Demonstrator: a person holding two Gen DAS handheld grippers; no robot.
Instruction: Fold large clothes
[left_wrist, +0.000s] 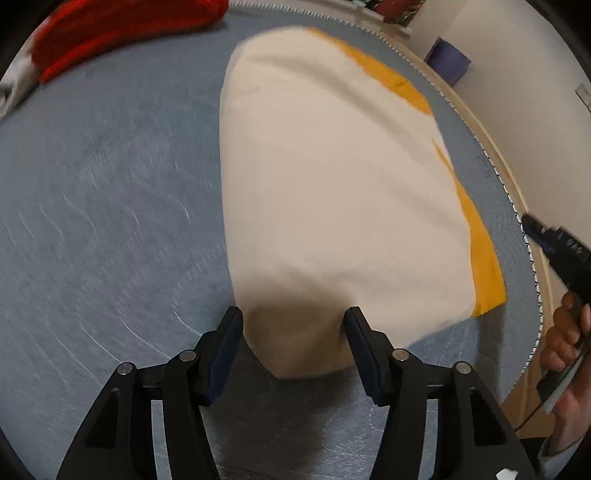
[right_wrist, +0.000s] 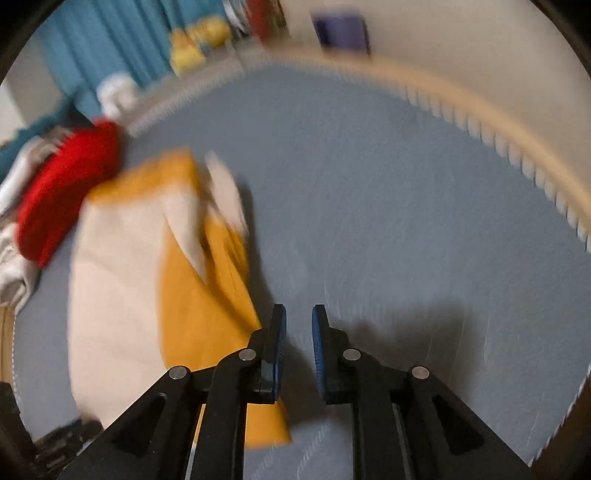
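Both grippers are open: left gripper (left_wrist: 293, 347) wide around the near corner of the cream and yellow shirt (left_wrist: 332, 184) without squeezing, right gripper (right_wrist: 298, 347) slightly open, empty. Shirt lies folded on the gray mat (left_wrist: 110, 221); snagging that corner could undo the fold

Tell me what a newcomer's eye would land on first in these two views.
The cream garment with orange trim lies mid-bed on the grey-blue cover, a corner between the open left gripper. A red garment lies bunched at the far left edge.
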